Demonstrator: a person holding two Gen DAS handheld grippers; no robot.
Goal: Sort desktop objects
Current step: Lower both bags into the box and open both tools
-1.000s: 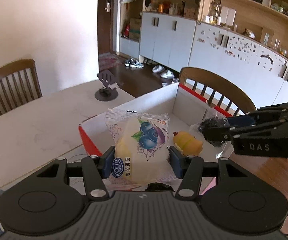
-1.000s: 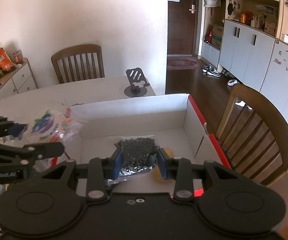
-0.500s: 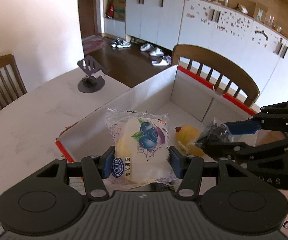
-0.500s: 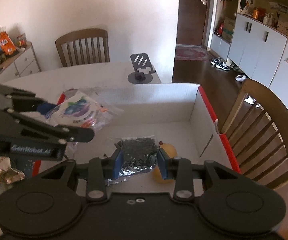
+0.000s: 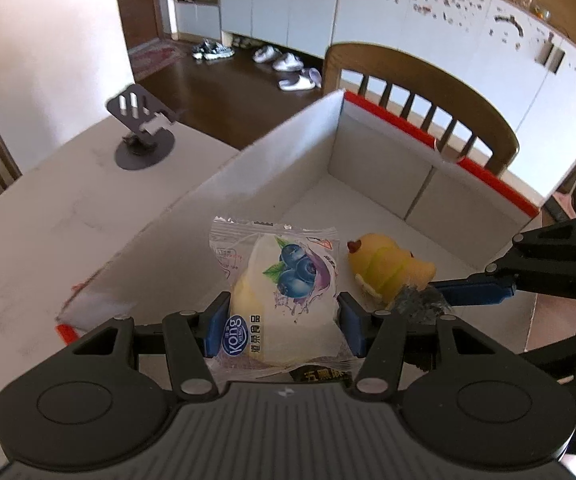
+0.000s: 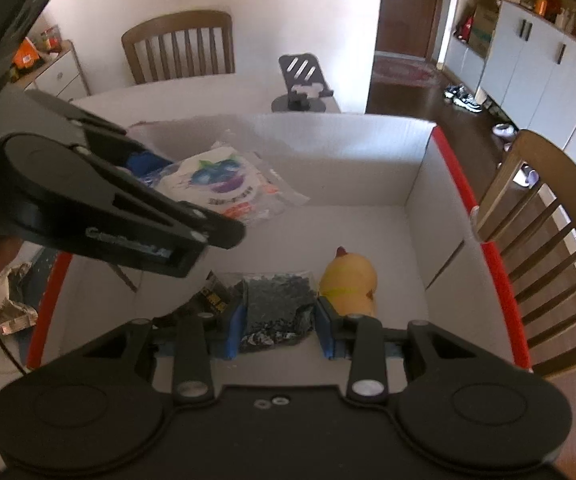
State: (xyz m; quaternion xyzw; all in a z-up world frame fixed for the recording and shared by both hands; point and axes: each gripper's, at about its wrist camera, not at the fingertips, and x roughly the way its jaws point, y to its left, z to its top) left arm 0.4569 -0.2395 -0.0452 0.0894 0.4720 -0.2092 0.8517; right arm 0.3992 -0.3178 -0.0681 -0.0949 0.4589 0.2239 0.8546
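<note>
My left gripper (image 5: 281,326) is shut on a clear blueberry bread packet (image 5: 283,284), held over the white box (image 5: 372,168) with red rims. In the right wrist view the same packet (image 6: 223,180) hangs above the box's left half, with the left gripper (image 6: 175,216) around it. My right gripper (image 6: 277,322) is shut on a small bag of black seeds (image 6: 277,304), low inside the box. A yellow toy duck (image 6: 350,282) lies on the box floor just right of that bag, also seen as the duck (image 5: 388,266) in the left wrist view. A dark packet (image 6: 211,296) lies beside it.
A grey phone stand (image 5: 141,136) sits on the pale table (image 5: 47,216) beyond the box. A wooden chair (image 6: 552,248) stands close to the box's right wall. Crumpled wrappers (image 6: 7,300) lie on the table left of the box.
Both grippers have come down and forward over the box, each keeping its packet. The left one now hangs inside the box rim; the seed bag sits lower, beside the duck.
</note>
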